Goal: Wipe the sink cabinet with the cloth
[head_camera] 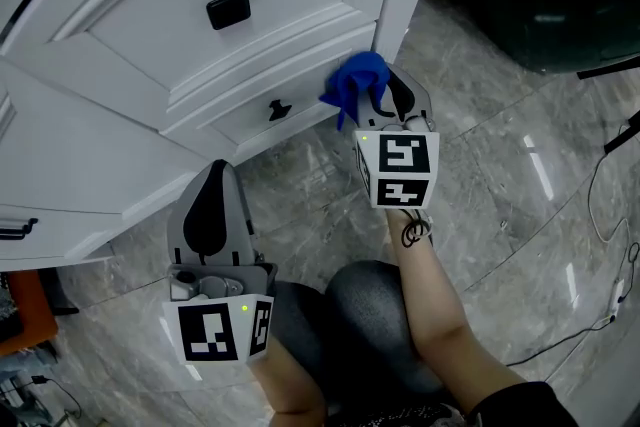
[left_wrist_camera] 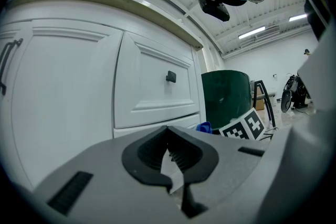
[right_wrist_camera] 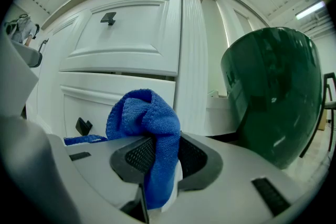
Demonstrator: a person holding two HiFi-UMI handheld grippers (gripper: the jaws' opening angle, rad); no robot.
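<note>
One blue cloth is all I have to work with, and it sits bunched between the jaws of my right tongs, which are clenched on it. Its fold stands up past the tips, and a loose tail lies over the tongs' body to the left. Straight ahead of that bunch is the white sink cabinet. From the head view the cloth lies over the right end of the lower drawer, just beside the corner post and to the right of the drawer handle. So the wipe would run leftward along the drawer front from there, I reckon.

My right tongs are the nearer by far. My left tongs hang lower and further back, pointing at the cabinet's left panel, jaws pressed together on nothing.

Whether the cloth actually touches the paint I cannot tell, since the bunch itself covers the spot. The cabinet's top and the sink are cut off in every view. A dark green bin stands just right of the cabinet.
</note>
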